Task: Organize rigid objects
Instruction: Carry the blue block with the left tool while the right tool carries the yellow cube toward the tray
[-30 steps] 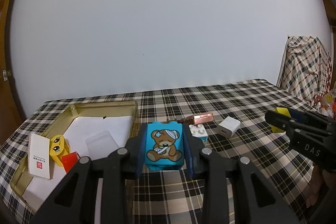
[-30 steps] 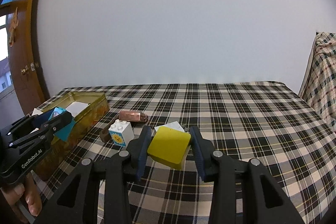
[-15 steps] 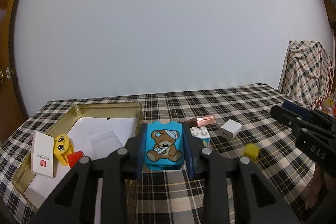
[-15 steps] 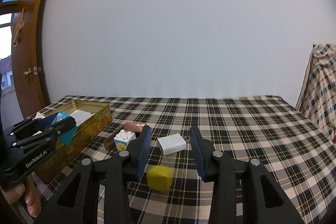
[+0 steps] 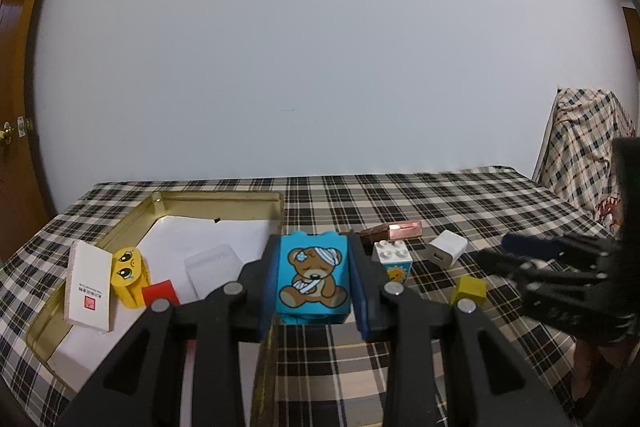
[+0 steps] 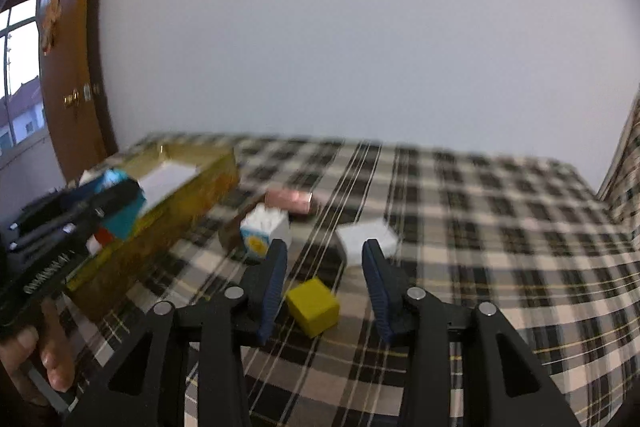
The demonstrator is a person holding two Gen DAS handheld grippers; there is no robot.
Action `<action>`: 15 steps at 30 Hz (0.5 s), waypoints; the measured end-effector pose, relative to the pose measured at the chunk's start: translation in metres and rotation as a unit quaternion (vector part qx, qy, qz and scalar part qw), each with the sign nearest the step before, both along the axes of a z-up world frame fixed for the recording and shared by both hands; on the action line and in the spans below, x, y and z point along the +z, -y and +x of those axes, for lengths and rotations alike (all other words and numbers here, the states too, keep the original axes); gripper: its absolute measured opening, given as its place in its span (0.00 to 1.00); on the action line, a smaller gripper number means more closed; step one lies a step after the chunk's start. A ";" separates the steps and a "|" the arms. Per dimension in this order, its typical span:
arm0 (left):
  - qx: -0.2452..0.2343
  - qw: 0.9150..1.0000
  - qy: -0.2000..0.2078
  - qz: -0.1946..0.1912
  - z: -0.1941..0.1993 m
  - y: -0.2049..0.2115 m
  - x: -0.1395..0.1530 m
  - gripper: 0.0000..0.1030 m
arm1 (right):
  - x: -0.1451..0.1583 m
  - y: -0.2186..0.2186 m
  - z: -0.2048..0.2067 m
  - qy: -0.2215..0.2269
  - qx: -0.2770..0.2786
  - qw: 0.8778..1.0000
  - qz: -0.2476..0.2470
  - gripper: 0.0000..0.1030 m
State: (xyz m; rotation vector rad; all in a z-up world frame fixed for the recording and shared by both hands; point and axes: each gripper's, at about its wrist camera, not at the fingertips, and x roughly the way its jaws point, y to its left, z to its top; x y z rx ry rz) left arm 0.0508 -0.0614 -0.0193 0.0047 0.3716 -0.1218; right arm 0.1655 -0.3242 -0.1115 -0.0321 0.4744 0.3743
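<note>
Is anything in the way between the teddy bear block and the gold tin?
Nothing visible. The left gripper holds the teddy bear block just beside the gold tin, whose near wall is the only thing to clear.

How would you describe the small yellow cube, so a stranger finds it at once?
Start at the gold metal tin on the checked tablecloth, then look right past the white studded brick. The small plain yellow cube lies nearest: the only unprinted, studless yellow block there.
</note>
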 end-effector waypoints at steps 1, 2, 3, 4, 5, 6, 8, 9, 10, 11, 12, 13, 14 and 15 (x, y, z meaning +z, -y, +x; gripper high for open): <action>-0.001 1.000 0.000 0.001 0.000 0.001 0.000 0.30 | -0.002 -0.001 0.003 -0.011 0.000 1.000 -0.003 0.48; -0.002 1.000 0.001 0.003 0.000 0.002 0.000 0.30 | -0.005 -0.003 0.010 -0.030 0.004 1.000 -0.006 0.55; -0.003 1.000 0.001 0.003 0.000 0.002 0.000 0.30 | -0.008 -0.005 0.014 -0.045 0.007 0.999 -0.009 0.56; -0.005 1.000 0.000 0.003 0.000 0.002 0.000 0.30 | -0.012 -0.007 0.020 -0.064 0.012 0.998 -0.015 0.56; -0.006 1.000 -0.001 0.003 0.000 0.003 0.000 0.30 | -0.016 -0.010 0.025 -0.078 0.015 0.997 -0.019 0.56; -0.007 1.000 -0.002 0.002 0.001 0.003 0.000 0.30 | -0.018 -0.012 0.027 -0.089 0.021 0.996 -0.022 0.56; -0.008 1.000 -0.004 0.000 0.002 0.003 0.000 0.30 | -0.023 -0.018 0.032 -0.107 0.037 0.993 -0.031 0.56; -0.009 1.000 -0.005 -0.001 0.002 0.002 0.000 0.30 | -0.024 -0.021 0.032 -0.109 0.036 0.993 -0.037 0.56; -0.009 1.000 -0.005 -0.002 0.002 0.002 0.000 0.30 | -0.024 -0.022 0.031 -0.106 0.031 0.993 -0.042 0.54; -0.009 1.000 -0.005 -0.003 0.002 0.002 0.000 0.30 | -0.024 -0.022 0.029 -0.103 0.028 0.993 -0.046 0.39; -0.009 1.000 -0.004 -0.003 0.002 0.002 0.000 0.30 | -0.024 -0.023 0.028 -0.102 0.027 0.993 -0.050 0.37; -0.009 1.000 -0.003 -0.004 0.001 0.002 0.000 0.30 | -0.023 -0.026 0.028 -0.099 0.026 0.993 -0.053 0.37; -0.010 1.000 -0.002 -0.004 0.001 0.001 -0.001 0.30 | -0.021 -0.026 0.023 -0.087 0.021 0.994 -0.056 0.37; -0.010 1.000 -0.002 -0.004 0.001 0.001 -0.001 0.30 | -0.018 -0.026 0.018 -0.073 0.020 0.996 -0.055 0.37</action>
